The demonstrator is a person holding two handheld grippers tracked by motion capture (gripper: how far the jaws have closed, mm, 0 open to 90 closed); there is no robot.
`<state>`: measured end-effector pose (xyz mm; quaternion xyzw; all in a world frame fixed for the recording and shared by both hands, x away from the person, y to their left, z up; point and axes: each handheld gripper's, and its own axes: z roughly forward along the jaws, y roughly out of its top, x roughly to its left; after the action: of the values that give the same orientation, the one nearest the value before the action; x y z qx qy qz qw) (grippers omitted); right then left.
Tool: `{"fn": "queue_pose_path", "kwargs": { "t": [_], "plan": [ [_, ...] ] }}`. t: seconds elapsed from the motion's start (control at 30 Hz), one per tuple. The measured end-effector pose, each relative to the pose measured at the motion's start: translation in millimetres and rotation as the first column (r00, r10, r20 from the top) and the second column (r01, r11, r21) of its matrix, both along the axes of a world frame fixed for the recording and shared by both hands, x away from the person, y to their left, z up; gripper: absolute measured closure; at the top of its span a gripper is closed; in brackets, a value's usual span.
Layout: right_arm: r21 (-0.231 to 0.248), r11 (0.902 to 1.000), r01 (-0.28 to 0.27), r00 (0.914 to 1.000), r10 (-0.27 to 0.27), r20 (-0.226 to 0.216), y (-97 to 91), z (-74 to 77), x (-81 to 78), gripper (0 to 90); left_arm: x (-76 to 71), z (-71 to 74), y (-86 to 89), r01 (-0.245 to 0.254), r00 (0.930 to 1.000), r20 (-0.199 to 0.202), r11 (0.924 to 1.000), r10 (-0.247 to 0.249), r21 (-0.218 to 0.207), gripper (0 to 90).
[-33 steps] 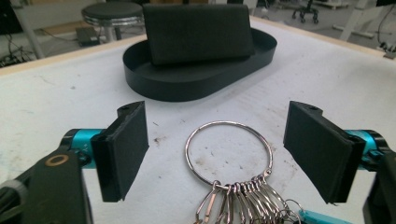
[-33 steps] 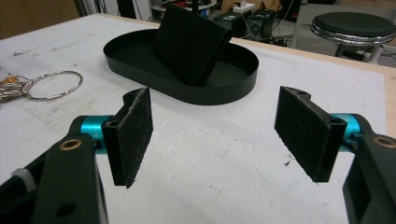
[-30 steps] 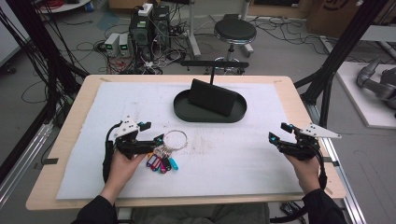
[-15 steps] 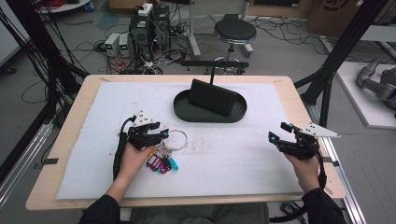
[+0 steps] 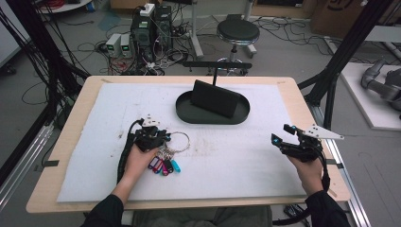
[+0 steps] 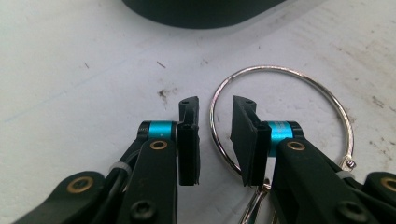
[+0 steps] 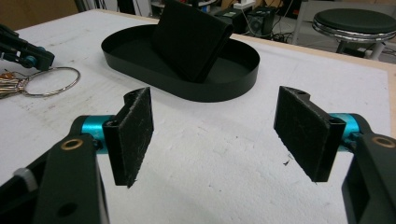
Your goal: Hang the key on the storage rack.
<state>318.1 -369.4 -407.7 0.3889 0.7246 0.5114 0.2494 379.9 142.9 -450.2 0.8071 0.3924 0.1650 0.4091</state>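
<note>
From the high view, my left gripper (image 5: 161,138) sits on the white mat (image 5: 236,156) at the key ring (image 5: 178,141), and the coloured key tags (image 5: 163,165) lie at about 5 o'clock from it, just beside my left hand (image 5: 139,158). The black oval tray (image 5: 182,111) with the dark block (image 5: 215,98) in it is at about 1 o'clock, well apart. My right gripper (image 5: 282,137) hovers far at 3 o'clock and grasps nothing.

In the left gripper view, my jaws have just been closing, and the thin wire of the key ring (image 6: 280,74) passes between them at its 9 o'clock side. There is still a gap, so the pads do not yet press the wire. I think the risk is here: the wire is thin and lies flat on the mat, so the pads may close above it, or it may slide out sideways. If I lift too early, the heavy bunch may swing and pull the ring free. Whether the tips touch the mat I cannot tell.

In the right gripper view, my jaws stand wide apart and empty, with the tray (image 7: 233,84) at 12 o'clock. The ring (image 7: 51,81) is at 10 o'clock, too far for this hand to help.
</note>
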Motion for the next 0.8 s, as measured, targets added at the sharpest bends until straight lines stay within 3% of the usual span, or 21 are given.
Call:
{"fn": "queue_pose_path", "kwargs": {
  "t": [0.13,0.3,0.37,0.57,0.8],
  "plan": [
    [0.002,1.0,0.001,1.0,-0.001,-0.001,-0.1,-0.4,0.5,28.9,-0.7,-0.9,-2.7,-0.002,1.0,-0.002,0.9996,0.002,0.028,73.3],
    [0.003,1.0,0.003,1.0,-0.003,0.0,0.4,-0.6,0.5,28.9,-2.1,-1.2,-3.6,-0.025,0.9996,0.015,0.9988,0.024,0.043,84.4],
    [0.003,1.0,0.002,1.0,-0.002,0.002,0.6,-0.5,0.6,28.9,-2.2,-1.2,-3.7,-0.024,0.9996,0.016,0.9987,0.023,0.044,84.5],
    [0.014,0.9999,-0.003,1.0,0.003,-0.002,1.6,-1.2,1.9,28.9,-2.3,-0.3,0.1,-0.022,0.9997,0.01,0.9998,0.022,0.005,85.3],
    [0.023,0.9997,-0.004,1.0,0.004,-0.002,1.9,-1.2,3.1,28.9,-7.1,5.7,6.5,-0.017,0.9993,0.032,0.9978,0.019,-0.064,85.4]
  ]
}}
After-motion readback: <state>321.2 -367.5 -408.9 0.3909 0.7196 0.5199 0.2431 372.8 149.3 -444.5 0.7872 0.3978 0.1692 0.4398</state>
